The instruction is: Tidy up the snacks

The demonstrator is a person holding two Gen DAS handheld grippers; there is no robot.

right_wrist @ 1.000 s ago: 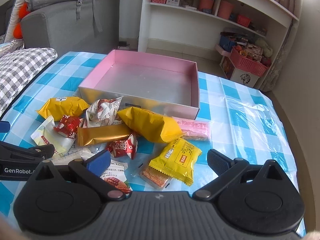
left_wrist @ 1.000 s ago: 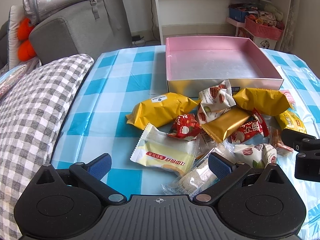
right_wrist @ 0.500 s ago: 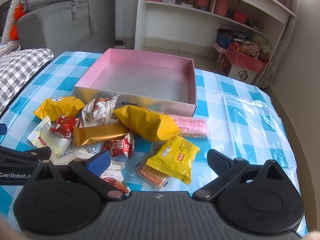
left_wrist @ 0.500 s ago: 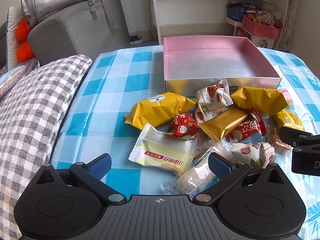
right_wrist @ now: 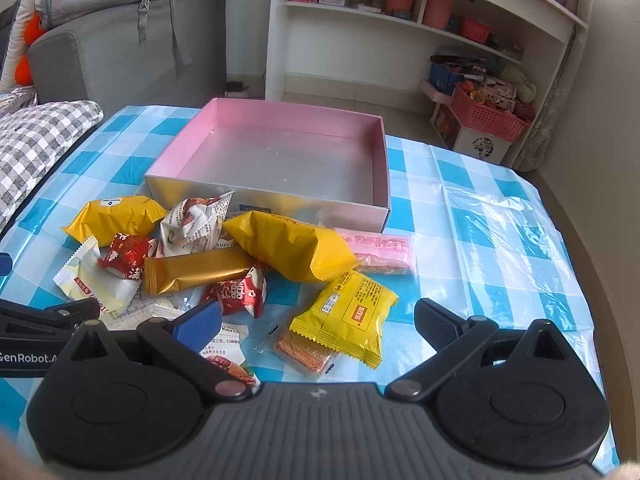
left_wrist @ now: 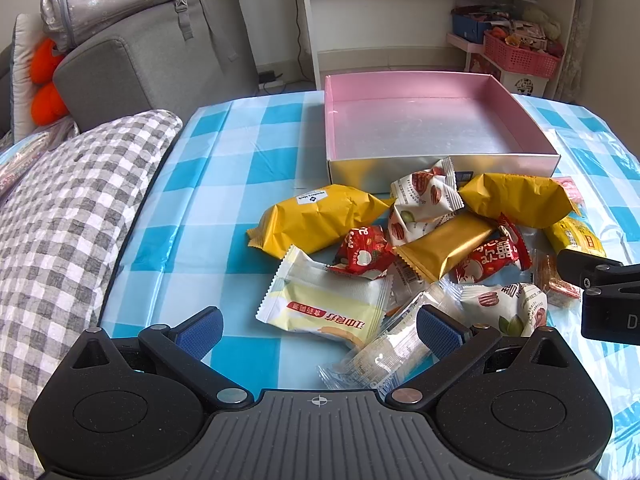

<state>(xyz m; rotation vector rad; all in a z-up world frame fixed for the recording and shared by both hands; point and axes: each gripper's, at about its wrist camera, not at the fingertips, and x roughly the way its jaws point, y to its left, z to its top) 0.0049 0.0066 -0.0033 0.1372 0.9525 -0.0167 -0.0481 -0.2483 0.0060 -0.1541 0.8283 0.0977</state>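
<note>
Both claws have eased a little nearer the heap in the last second, the snacks now sitting slightly closer between their fingers, but nothing on the bench (left_wrist: 256,152) has been lifted or shifted, so the sorting has not really begun. The pink box (right_wrist: 378,152) stands bare inside, just behind the pile, its near wall almost touching the crumpled white nut packet (right_wrist: 196,226) and the big yellow pouch (right_wrist: 292,250). The left claw (left_wrist: 318,330) is spread wide with nothing in it, hovering low over the pale yellow cake packet (left_wrist: 324,304) and a clear-wrapped bar (left_wrist: 384,354) at the near edge of the heap. The right claw (right_wrist: 318,322) is likewise spread and empty, with the small yellow packet (right_wrist: 348,316) and an orange wafer in clear wrap (right_wrist: 306,350) lying between its fingers. A second yellow pouch (left_wrist: 316,218), a gold bar (right_wrist: 198,270), two red sweets and a pink packet (right_wrist: 380,252) lie loose around them. My guess is that each claw is lining up its first pick; the slippery, puffy wrappers lying partly on one another could slide or drag a neighbour when pinched.
</note>
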